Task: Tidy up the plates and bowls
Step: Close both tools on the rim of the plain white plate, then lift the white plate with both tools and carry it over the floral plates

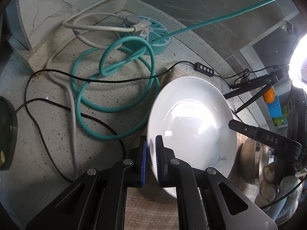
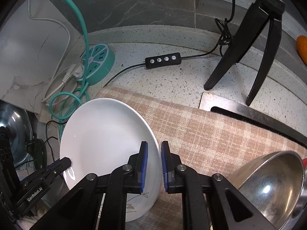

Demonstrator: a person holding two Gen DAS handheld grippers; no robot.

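Note:
A white plate (image 1: 191, 122) with a small leaf print rests on a plaid cloth; it also shows in the right wrist view (image 2: 103, 134). My left gripper (image 1: 151, 159) straddles its left rim, blue pads close to the rim on both sides with a thin gap showing. My right gripper (image 2: 154, 164) straddles the plate's right rim, jaws slightly apart, with a visible gap. A steel bowl (image 2: 272, 187) lies tilted on the cloth at the right; it also shows in the left wrist view (image 1: 253, 163). The other gripper's finger (image 1: 264, 138) reaches the plate's far rim.
A teal round power strip (image 1: 151, 36) with teal cable (image 1: 115, 88) and white cable lies on the speckled counter (image 1: 48, 115). A black inline switch (image 2: 163, 59), black tripod legs (image 2: 249, 57), the plaid cloth (image 2: 201, 130) and an orange fruit (image 2: 302, 46) are nearby.

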